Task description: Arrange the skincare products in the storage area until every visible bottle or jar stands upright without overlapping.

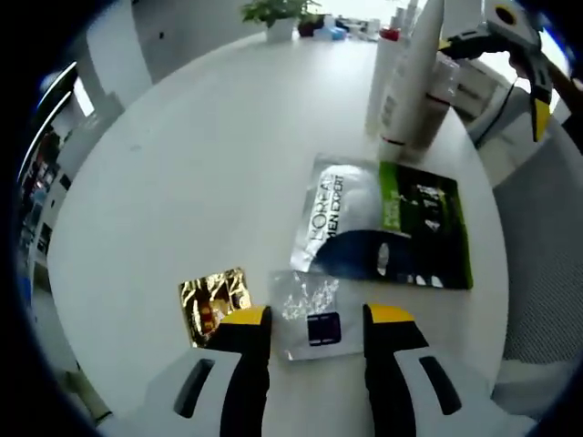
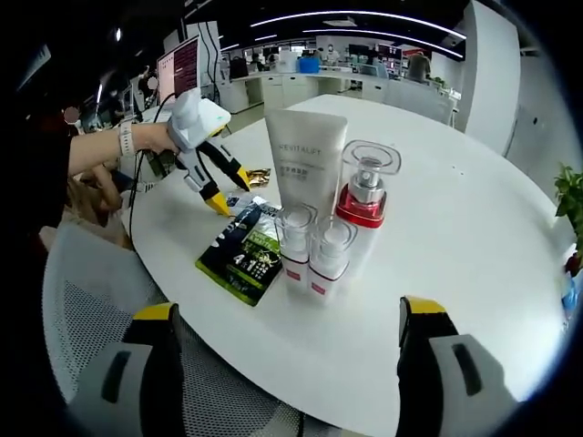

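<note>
The skincare products stand together near one edge of the round white table (image 2: 474,237). There is a tall white squeeze tube (image 2: 305,159) standing on its cap, a red bottle with a clear square cap (image 2: 366,187) just beside it, and two small clear-capped bottles with red bands (image 2: 314,250) in front of them. All four look upright and none lies over another.

Beside this group, flat on the table, lies a green and silver sachet with dark print (image 1: 383,223). Closer to the table edge there is a small clear sachet with a dark label (image 1: 308,314), and just next to it a small gold foil packet (image 1: 211,300).

The left gripper (image 1: 316,319) hangs low over the small clear sachet, its yellow-tipped jaws spread apart on both sides of it and holding nothing. The right gripper (image 2: 291,319) is back from the table edge, over a grey mesh chair (image 2: 100,291), with jaws wide apart and empty.

I judge that the bottles are already arranged and the step in hand is to deal with the flat sachets. The next move probably needs the left jaws to come down and pinch the thin sachet by its edge, which is difficult because it lies flat on the smooth table.
</note>
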Action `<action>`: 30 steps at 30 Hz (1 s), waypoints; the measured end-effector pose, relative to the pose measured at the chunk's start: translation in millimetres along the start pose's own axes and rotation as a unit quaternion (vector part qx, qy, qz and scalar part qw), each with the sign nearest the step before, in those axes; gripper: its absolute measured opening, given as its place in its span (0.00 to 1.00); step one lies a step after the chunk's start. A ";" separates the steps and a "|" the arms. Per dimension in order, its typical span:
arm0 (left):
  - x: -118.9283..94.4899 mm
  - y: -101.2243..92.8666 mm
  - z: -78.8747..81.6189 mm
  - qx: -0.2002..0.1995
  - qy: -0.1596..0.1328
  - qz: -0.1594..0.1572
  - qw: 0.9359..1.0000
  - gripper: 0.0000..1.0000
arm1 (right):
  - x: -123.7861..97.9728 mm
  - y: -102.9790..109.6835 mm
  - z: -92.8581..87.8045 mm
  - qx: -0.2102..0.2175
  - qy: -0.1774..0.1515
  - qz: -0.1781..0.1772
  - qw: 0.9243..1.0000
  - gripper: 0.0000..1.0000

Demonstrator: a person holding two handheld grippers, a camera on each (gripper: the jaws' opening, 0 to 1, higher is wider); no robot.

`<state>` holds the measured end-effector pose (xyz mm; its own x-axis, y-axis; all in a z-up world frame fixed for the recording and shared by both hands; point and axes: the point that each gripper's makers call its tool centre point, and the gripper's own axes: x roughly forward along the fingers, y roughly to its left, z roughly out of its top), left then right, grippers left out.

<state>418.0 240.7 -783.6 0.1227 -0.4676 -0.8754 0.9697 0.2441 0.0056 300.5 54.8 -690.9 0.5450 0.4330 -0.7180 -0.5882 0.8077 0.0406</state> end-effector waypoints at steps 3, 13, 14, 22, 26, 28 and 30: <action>-1.0 -2.9 -2.3 0.006 0.003 -0.003 1.000 0.37 | 0.7 0.7 0.0 -0.002 0.001 0.001 1.000 1.00; -6.6 -15.5 -11.9 0.027 0.014 -0.013 0.999 0.37 | 1.9 1.6 1.5 -0.004 0.000 0.006 1.000 1.00; -6.8 -19.2 -13.0 0.031 0.016 -0.018 0.999 0.37 | 2.2 2.0 1.7 -0.005 0.000 0.007 1.000 1.00; -9.2 -29.3 -15.8 0.034 0.013 -0.021 0.999 0.37 | 3.0 2.5 3.1 -0.009 -0.002 0.008 1.000 1.00; -10.1 -37.0 -16.5 0.044 0.015 -0.026 0.999 0.37 | 2.8 3.0 3.6 -0.006 -0.003 0.010 1.000 1.00; -10.3 -39.3 -16.5 0.043 0.015 -0.026 0.999 0.37 | 3.2 4.2 4.6 -0.004 -0.006 0.013 1.000 1.00; -10.7 -42.4 -16.9 0.046 0.014 -0.028 0.998 0.37 | 3.5 5.4 5.5 -0.004 -0.007 0.016 1.000 1.00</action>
<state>372.0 249.8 -782.7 0.0639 -0.4543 -0.8885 0.9903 0.1390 0.0002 302.5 62.8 -689.4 0.5340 0.4635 -0.7071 -0.6102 0.7902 0.0571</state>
